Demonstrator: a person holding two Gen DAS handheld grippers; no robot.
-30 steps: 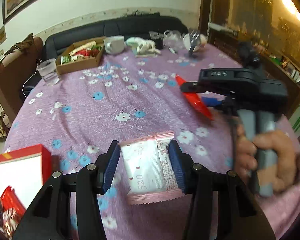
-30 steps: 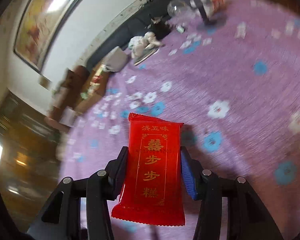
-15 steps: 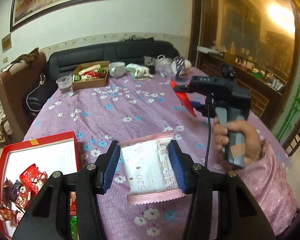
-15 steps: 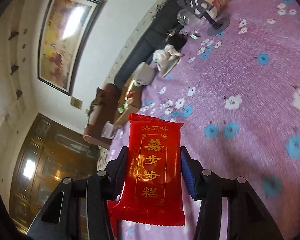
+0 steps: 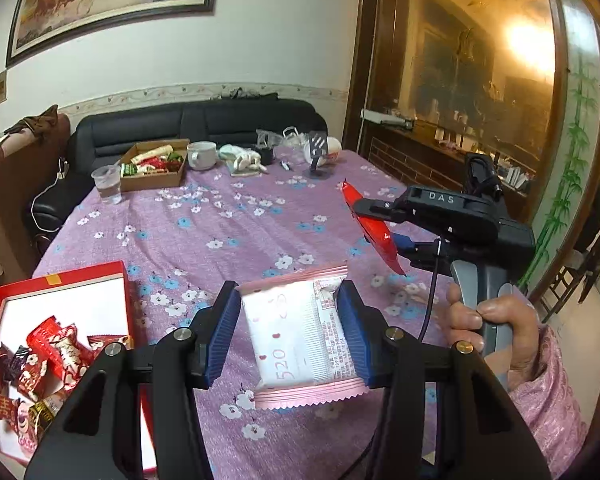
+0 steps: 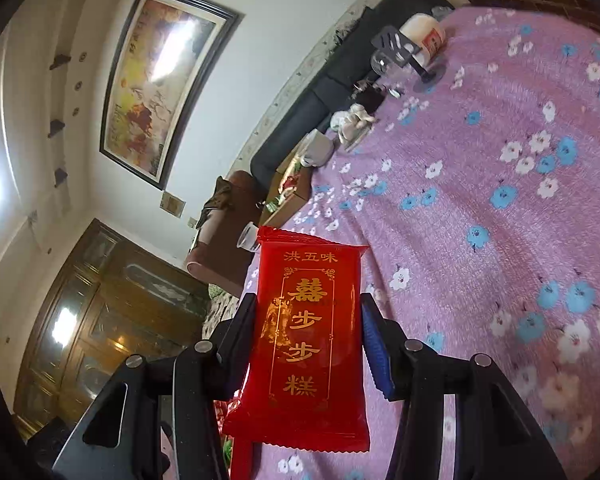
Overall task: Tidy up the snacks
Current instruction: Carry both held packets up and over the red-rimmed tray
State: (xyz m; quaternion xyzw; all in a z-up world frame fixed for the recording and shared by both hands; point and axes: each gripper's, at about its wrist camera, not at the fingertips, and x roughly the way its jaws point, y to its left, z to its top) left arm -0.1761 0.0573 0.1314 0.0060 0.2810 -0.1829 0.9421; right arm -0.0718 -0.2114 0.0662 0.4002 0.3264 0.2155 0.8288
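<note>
Above the worktop (image 5: pixel 228 216): your left gripper (image 5: pixel 290 338) fingers clamp a pink packet (image 5: pixel 300 336); your right gripper (image 6: pixel 308 340) fingers clamp a red packet (image 6: pixel 306 340). Lower each over the red box (image 5: pixel 60 280) before releasing.

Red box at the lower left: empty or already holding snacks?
Partly filled. The red box is open, with a cluster of wrapped snacks in its near end; its white floor shows bare toward the far end.
</note>
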